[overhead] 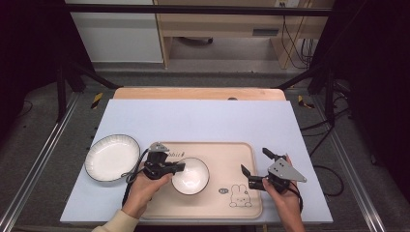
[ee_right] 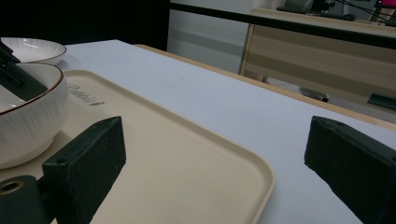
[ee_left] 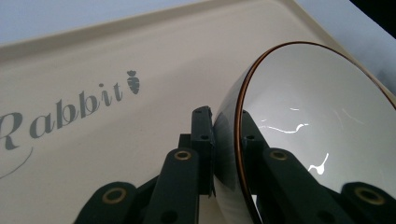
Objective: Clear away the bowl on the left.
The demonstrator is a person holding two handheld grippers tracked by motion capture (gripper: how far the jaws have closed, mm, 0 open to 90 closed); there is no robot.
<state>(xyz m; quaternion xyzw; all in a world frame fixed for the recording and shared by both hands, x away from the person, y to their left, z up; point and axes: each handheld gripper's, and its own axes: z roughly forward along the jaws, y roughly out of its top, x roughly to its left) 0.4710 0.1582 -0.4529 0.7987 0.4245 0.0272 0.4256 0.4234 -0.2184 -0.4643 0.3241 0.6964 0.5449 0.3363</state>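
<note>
- 1 beige tray [overhead: 241, 203] with rabbit print
- 1 small white bowl [overhead: 192, 177], brown rim
- 1 wide white plate [overhead: 110, 157], dark rim
- 2 handheld grippers: left gripper [overhead: 180, 167], right gripper [overhead: 256, 163]
- 1 table [overhead: 203, 121]

We see a wooden table [overhead: 198, 93] almost wholly covered by a pale blue-grey mat [overhead: 193, 123]; a strip of bare wood shows along the far edge. On the mat, near the person's side, lies a beige tray [overhead: 241, 205] printed with the word "Rabbit" and a small rabbit drawing. Just left of the tray, a white ridged plate [overhead: 111, 157] with a dark rim rests on the mat. A small dark spot at the far edge may be a hole.
</note>
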